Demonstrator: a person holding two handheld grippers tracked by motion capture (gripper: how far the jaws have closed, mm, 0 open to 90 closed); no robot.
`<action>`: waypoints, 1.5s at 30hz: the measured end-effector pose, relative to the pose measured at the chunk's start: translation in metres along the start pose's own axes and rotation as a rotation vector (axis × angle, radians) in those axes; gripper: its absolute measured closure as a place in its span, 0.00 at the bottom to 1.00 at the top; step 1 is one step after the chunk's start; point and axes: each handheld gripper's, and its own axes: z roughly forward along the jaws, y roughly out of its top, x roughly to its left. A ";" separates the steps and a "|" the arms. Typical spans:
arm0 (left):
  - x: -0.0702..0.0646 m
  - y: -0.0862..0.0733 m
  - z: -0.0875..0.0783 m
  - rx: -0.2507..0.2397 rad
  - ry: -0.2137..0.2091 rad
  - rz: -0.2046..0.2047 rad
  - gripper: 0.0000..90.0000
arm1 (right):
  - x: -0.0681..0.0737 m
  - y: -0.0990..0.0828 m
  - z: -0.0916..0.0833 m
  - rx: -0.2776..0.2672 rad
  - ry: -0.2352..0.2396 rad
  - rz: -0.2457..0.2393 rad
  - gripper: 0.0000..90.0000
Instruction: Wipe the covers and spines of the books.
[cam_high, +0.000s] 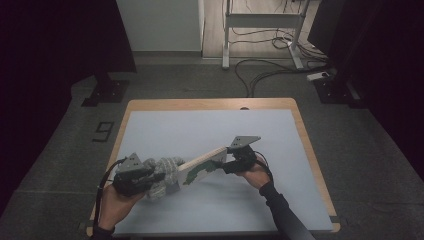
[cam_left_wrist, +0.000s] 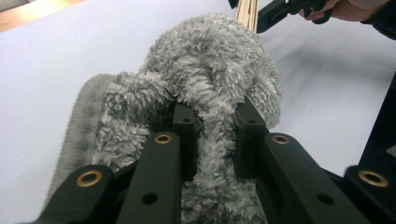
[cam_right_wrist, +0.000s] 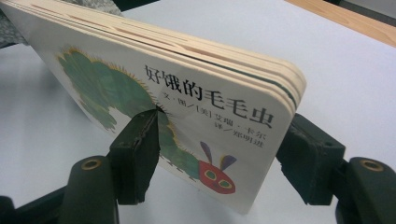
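The pale blue surface (cam_high: 210, 130) carries the whole job, and both things being worked sit toward its near left part. The largest of them is the board book (cam_high: 202, 165), a caterpillar on its cover, tilted up on one edge. The right gripper (cam_high: 231, 162) holds it by one short end: in the right gripper view the book (cam_right_wrist: 187, 107) stands between the two jaws, one pad against the cover, the other behind the back, so the gripper is set at a middling width, clamped on the book's thickness. The book's far end reaches away from that gripper toward the other hand.

There the left gripper (cam_high: 152, 176) is pinched nearly closed on a grey fluffy cloth (cam_high: 162, 177). In the left gripper view the cloth (cam_left_wrist: 205, 93) bunches up just ahead of the jaws, with a fold squeezed between them, and the book's edge (cam_left_wrist: 247, 11) shows just beyond the bundle.

The step in hand looks like wiping the book with the cloth (one hand steadies, the other rubs). The next move probably calls for bringing the cloth flat against the cover and sweeping along it, while the right gripper holds the book firm enough not to pivot.
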 end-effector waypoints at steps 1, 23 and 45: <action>-0.001 0.000 0.002 0.001 -0.004 0.000 0.83 | 0.000 0.000 0.000 0.001 0.000 0.000 0.36; -0.001 -0.029 0.039 0.077 0.012 -0.033 0.83 | 0.001 0.000 0.003 0.014 0.000 -0.004 0.34; -0.004 -0.055 0.073 0.143 0.049 -0.025 0.83 | 0.002 -0.001 0.002 0.011 -0.001 -0.006 0.34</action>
